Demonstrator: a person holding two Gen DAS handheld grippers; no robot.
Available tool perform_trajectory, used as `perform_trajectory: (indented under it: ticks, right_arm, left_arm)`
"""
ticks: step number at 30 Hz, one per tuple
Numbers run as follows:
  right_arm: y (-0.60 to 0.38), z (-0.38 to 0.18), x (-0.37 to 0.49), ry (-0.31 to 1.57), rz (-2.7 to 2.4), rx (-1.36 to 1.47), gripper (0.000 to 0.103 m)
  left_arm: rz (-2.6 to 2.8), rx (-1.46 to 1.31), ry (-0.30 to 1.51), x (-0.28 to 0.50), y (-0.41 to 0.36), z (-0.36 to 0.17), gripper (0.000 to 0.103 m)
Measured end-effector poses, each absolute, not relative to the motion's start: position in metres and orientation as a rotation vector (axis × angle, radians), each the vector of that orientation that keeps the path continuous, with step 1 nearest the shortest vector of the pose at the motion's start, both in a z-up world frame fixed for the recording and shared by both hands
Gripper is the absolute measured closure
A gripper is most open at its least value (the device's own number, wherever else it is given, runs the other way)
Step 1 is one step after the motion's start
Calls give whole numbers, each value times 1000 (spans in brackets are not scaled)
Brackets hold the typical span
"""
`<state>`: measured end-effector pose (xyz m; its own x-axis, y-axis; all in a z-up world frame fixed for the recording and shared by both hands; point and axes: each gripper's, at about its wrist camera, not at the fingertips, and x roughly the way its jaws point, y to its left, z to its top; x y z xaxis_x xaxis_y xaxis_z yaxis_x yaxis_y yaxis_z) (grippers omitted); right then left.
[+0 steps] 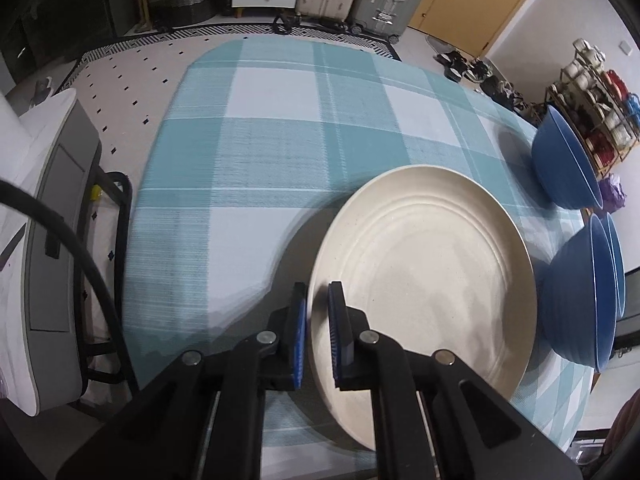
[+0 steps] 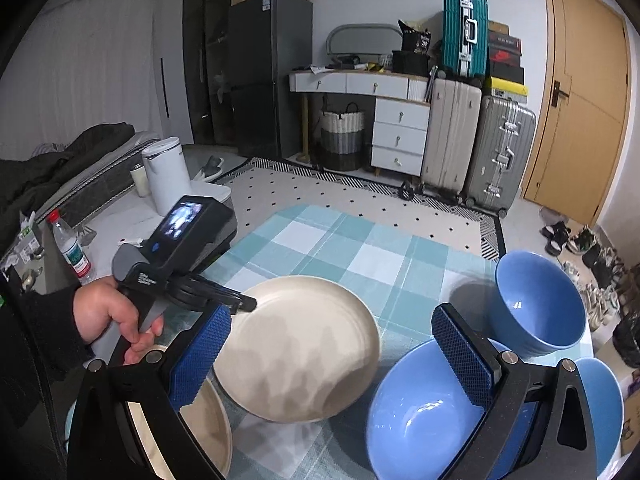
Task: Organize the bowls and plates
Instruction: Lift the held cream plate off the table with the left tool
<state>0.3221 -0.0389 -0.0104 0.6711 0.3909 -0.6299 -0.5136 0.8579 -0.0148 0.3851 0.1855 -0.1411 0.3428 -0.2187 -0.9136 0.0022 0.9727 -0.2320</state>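
Observation:
My left gripper (image 1: pixel 317 332) is shut on the left rim of a cream plate (image 1: pixel 432 280) and holds it above the checked table; the same plate (image 2: pixel 300 348) and left gripper (image 2: pixel 244 304) show in the right wrist view. My right gripper (image 2: pixel 332 364) is open and empty, above the table's near edge. A second cream plate (image 2: pixel 208 428) lies under its left finger. A blue bowl (image 2: pixel 424 412) sits under its right finger, another blue bowl (image 2: pixel 536 304) stands behind it, and a third (image 2: pixel 600 400) shows at the far right. Blue bowls also show in the left wrist view (image 1: pixel 564 164) (image 1: pixel 580 296).
The table has a teal checked cloth (image 1: pixel 280 152). A side table with a white kettle (image 2: pixel 166 176) and a water bottle (image 2: pixel 72 252) stands left. Suitcases (image 2: pixel 480 148), a white drawer unit (image 2: pixel 400 136) and shoes (image 2: pixel 572 240) are on the floor beyond.

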Motion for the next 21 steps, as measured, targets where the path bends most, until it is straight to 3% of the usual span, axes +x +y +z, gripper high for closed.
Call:
perform_trajectory:
  ticks: [21]
  right_arm:
    - [22,-9,405,855,572,-165,1]
  left_arm:
    - [-48,-257,1184,376,246,-138,99]
